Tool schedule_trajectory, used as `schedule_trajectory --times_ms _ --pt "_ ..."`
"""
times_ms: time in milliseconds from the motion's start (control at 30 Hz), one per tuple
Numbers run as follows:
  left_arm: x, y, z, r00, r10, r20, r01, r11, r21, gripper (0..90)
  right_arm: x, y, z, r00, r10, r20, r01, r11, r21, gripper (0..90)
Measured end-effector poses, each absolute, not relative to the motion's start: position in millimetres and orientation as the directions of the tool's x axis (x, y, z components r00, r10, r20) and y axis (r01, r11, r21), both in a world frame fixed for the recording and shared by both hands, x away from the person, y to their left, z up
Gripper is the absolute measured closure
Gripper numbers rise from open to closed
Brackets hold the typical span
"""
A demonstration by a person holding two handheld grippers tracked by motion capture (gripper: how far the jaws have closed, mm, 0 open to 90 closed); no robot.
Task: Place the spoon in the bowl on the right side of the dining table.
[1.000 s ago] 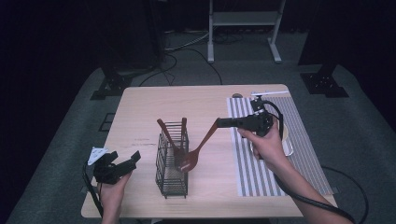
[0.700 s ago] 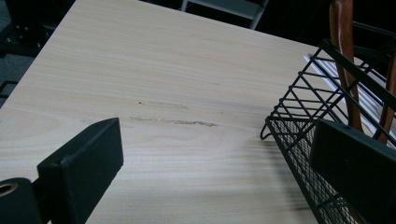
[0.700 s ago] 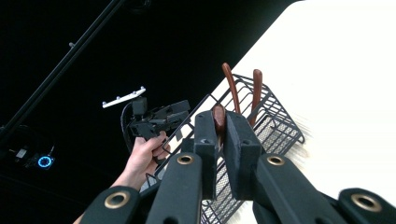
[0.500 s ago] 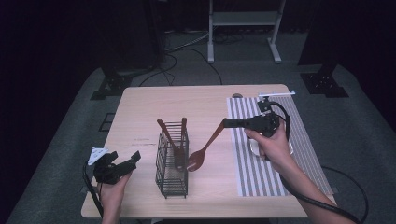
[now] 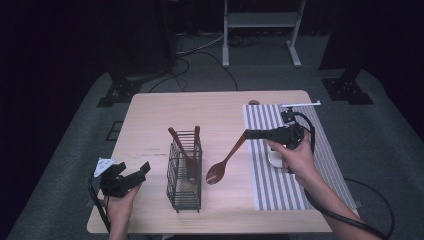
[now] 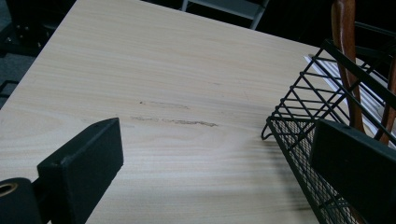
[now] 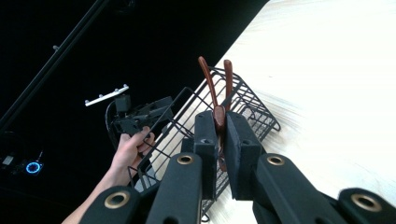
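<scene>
A black wire basket (image 5: 184, 172) stands on the wooden table (image 5: 210, 110), holding two brown wooden utensils (image 5: 192, 150) upright. My right gripper (image 5: 248, 134) is shut on the handle of a wooden spoon (image 5: 224, 162), which hangs tilted with its bowl low, just right of the basket. In the right gripper view the jaws (image 7: 220, 122) pinch the spoon handle (image 7: 218, 113) in front of the basket (image 7: 243, 105). My left gripper (image 5: 135, 173) hovers open at the table's front left, beside the basket. In its own view, the left gripper (image 6: 210, 158) has bare table between its jaws and the basket (image 6: 299, 116) on the right.
A grey striped mat (image 5: 295, 150) covers the table's right side, with a white object (image 5: 274, 160) on it under my right hand. A white bar (image 5: 300, 104) lies at the mat's far edge. A small dark thing (image 5: 254, 102) rests near it.
My right gripper has carried the spoon to the right, away from the basket. The left gripper has stayed put.
</scene>
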State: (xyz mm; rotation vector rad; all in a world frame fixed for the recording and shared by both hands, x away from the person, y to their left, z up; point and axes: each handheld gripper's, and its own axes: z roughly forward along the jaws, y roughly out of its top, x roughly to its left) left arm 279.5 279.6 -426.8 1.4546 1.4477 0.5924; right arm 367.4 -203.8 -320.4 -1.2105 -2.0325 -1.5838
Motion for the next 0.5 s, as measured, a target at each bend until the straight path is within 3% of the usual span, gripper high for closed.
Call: schedule_trajectory --times_ms 500 --pt "279.5 279.8 -427.0 0.173 0.944 -0.280 0.476 0.169 0.863 2.2 368.8 -217.2 -333.2 -0.579 0.459 0.674 0.769 0.032 0.639 83.2"
